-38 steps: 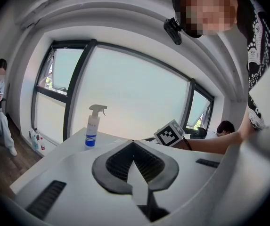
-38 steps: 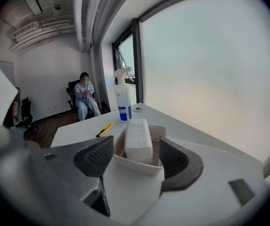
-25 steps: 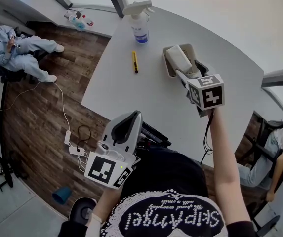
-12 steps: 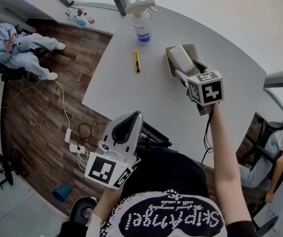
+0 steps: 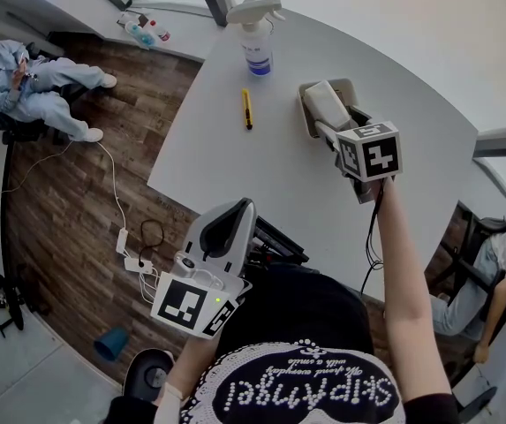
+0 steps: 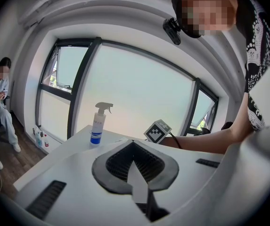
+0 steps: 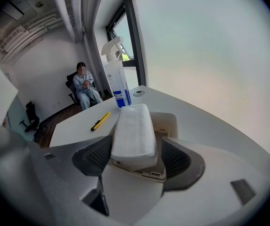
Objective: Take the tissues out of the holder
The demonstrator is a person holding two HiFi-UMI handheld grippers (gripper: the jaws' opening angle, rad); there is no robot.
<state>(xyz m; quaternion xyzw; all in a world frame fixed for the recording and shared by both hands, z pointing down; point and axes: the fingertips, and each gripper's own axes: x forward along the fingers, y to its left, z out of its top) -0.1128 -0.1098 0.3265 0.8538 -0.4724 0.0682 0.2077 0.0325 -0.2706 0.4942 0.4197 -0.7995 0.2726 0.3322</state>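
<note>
The white tabletop carries everything, and the holder sits on its far right part. The tissues, a white pack, lie in the holder, tilted so that their near end rises over the rim, so they are not out yet.

The right gripper reaches to the holder's near end with its jaws spread, one on each side of the pack's near end. The left pad is just beside the pack and the right pad leaves a gap, so nothing is pinched. The left gripper is held near the body, off the tabletop's near edge, with its jaws pressed together and nothing between them.

As I judge it, the approach is done and the task proper has hardly begun. Closing on the pack, lifting it clear of the holder and setting it down are all left to do.

A spray bottle stands far, left of the holder. A yellow tool lies nearer.
</note>
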